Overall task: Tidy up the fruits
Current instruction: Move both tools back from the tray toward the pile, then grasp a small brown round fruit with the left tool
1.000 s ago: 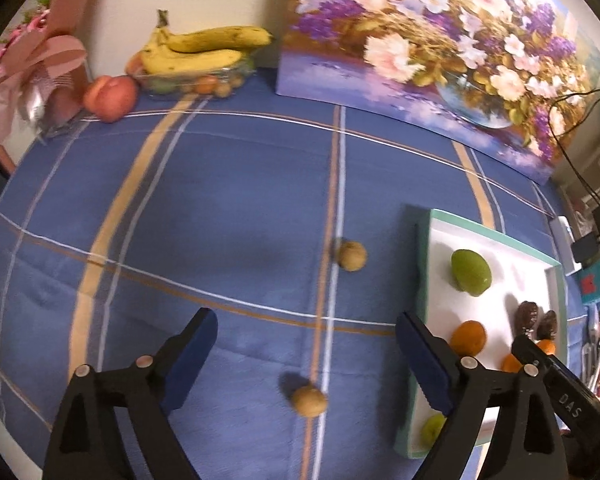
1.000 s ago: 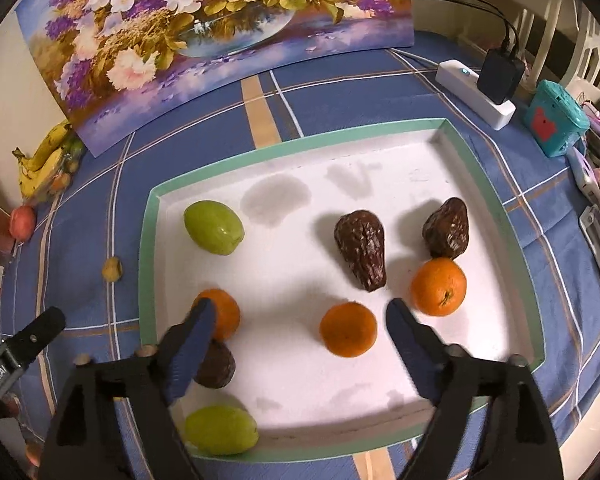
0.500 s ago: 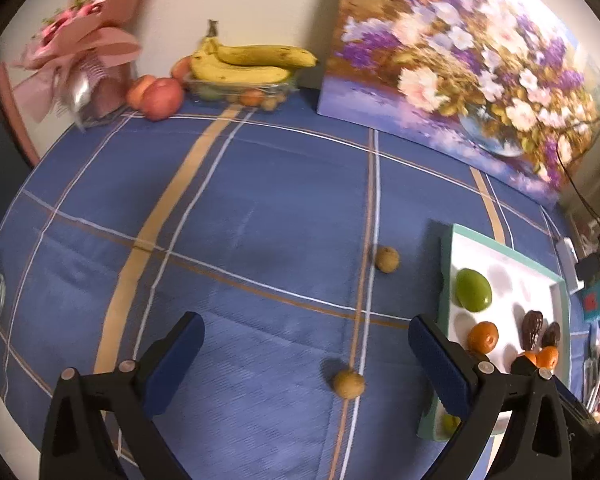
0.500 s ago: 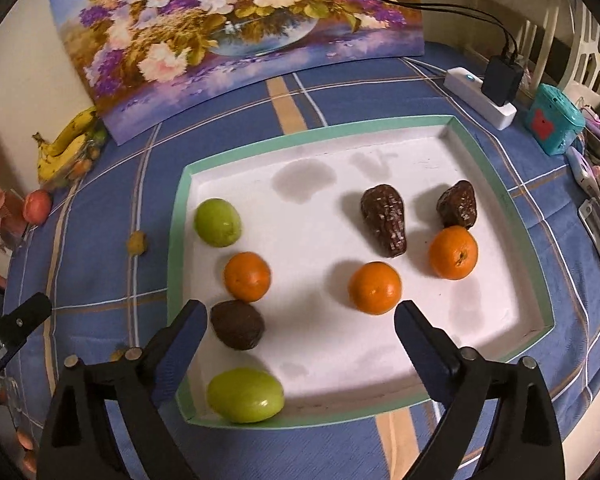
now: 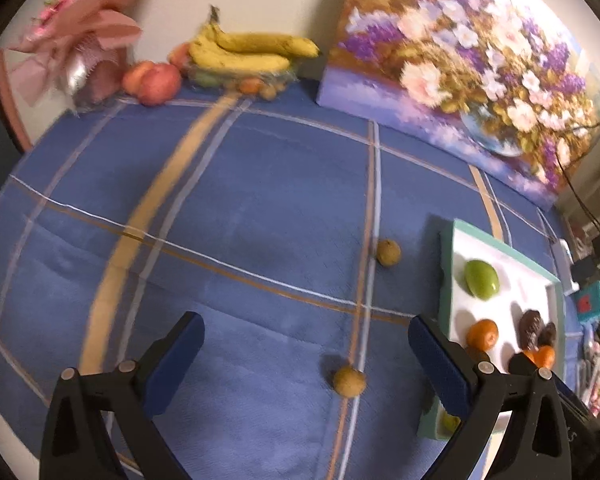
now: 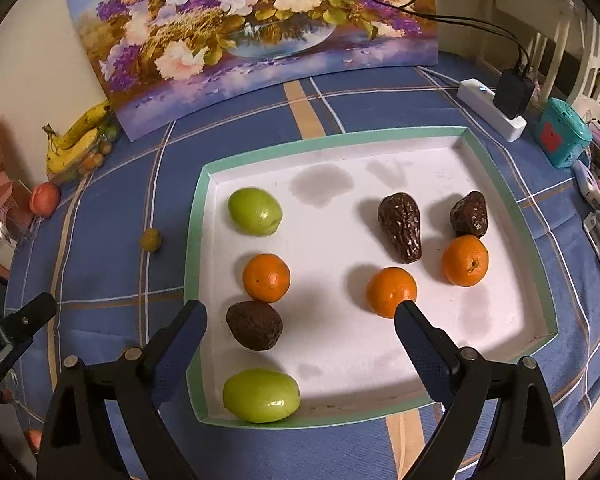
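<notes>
Both grippers have drawn back from the tray [image 6: 512,216] since a second ago, so more of the cloth and the whole tray rim now show; the jaws of each have also widened.

Left gripper [image 5: 306,364]: jaws wide apart, nothing between the blue ribbed pads; it hangs over the blue woven tablecloth [image 5: 260,208], which carries tan and white stripes. Two small round tan fruits lie loose on the cloth: one [image 5: 349,381] near the gripper, one [image 5: 388,252] farther off, just left of the tray.

Right gripper [image 6: 300,338]: jaws likewise spread, holding nothing; it hovers over the near half of the tray, its right pad overlapping the middle orange [image 6: 391,291] in the view; contact cannot be told.

Tray: shallow, rectangular, white matte floor with a pale green rim. Contents, counted:
- two smooth glossy green oval fruits, one at the far left [image 6: 255,211], one at the near left edge [image 6: 261,395];
- three round dimpled oranges, the other two at left [image 6: 266,278] and right [image 6: 465,260];
- three dark brown wrinkled fruits: a long pear-shaped one [image 6: 401,227], a shorter one [image 6: 469,214] touching the right orange, and a rounder matte one [image 6: 254,325] just below the left orange.

At the wall: a flower painting [image 6: 260,24] on canvas; a bunch of bananas [image 5: 248,52] over a clear container of small fruit; two peaches [image 5: 152,82] beside it.
</notes>
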Tool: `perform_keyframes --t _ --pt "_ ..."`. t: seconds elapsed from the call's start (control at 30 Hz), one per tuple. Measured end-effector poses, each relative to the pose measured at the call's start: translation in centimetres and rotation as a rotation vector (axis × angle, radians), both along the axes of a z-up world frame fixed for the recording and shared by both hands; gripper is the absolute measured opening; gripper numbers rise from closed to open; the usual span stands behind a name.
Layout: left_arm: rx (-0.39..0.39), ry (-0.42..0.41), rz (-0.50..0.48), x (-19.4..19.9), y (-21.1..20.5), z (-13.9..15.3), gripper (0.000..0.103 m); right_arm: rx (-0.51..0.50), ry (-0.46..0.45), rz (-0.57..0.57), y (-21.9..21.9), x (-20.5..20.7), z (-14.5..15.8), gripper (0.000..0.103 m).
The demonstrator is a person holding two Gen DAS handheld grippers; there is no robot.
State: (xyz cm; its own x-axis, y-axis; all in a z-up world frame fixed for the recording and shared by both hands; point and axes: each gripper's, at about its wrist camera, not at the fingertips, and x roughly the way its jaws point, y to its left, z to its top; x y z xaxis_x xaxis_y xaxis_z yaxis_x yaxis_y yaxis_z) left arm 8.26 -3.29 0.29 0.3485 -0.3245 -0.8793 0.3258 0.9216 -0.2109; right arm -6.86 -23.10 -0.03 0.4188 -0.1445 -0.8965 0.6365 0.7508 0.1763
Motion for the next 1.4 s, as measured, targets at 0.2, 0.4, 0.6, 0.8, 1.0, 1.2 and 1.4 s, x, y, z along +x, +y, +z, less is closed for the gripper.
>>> perform_keyframes --t 0.2,0.4,0.6,0.8,1.0,1.2,1.4 --pt "0.043 0.137 -0.039 0.3 -1.3 -3.3 0.099 0.0 0.021 0.004 -0.1 0.0 -0.3 0.095" --pt "0.033 0.235 -0.068 -0.1 -2.4 -4.9 0.07 0.003 0.038 0.003 -0.1 0.1 -0.5 0.095" --pt "0.036 0.259 -0.118 -0.7 -3.6 -5.4 0.05 0.003 0.046 0.002 -0.2 0.1 -0.5 0.095" --pt "0.064 0.273 -0.139 -1.2 -4.1 -6.1 0.04 0.002 0.054 0.003 -0.2 0.1 -0.6 0.095" --pt "0.04 0.265 -0.128 -1.1 -3.7 -6.0 0.029 0.001 0.06 0.007 -0.2 0.2 -0.6 0.095" --pt "-0.006 0.232 -0.106 -1.1 -2.9 -4.6 0.029 0.0 0.072 0.006 -0.2 0.3 -0.8 0.095" --pt "0.019 0.241 -0.135 -1.2 -3.3 -5.1 0.029 0.003 0.083 0.008 -0.2 0.4 -1.1 0.095"
